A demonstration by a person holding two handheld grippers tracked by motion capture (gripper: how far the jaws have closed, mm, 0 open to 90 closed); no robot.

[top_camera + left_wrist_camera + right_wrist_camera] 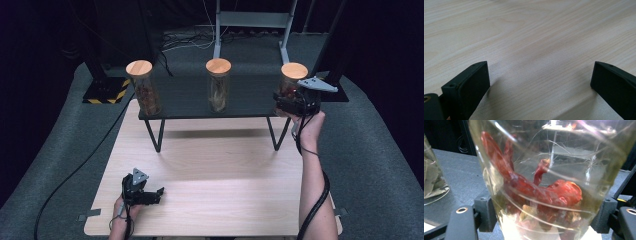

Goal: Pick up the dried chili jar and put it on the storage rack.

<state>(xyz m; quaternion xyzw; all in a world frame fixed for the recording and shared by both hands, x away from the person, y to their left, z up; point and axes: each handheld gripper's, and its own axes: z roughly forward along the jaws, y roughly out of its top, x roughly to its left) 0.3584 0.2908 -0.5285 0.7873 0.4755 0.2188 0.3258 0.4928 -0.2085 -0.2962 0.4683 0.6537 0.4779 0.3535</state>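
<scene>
Three clear jars with wooden lids stand on a low dark shelf (185, 102). The right jar (293, 74) holds dried red chillies (524, 187). My right gripper (292, 102) is at its lower part, and in the right gripper view its jaws press on both sides of the jar's glass (544, 217). My left gripper (156, 192) rests low over the wooden table (215, 170) near the front left, open, with bare wood between its jaws (540, 77).
The middle jar (218, 86) with pale dried leaves stands at the shelf's centre and shows at the left edge of the right gripper view (432, 177). The left jar (144, 89) holds brownish pieces. A metal frame (252, 22) and cables lie behind the shelf.
</scene>
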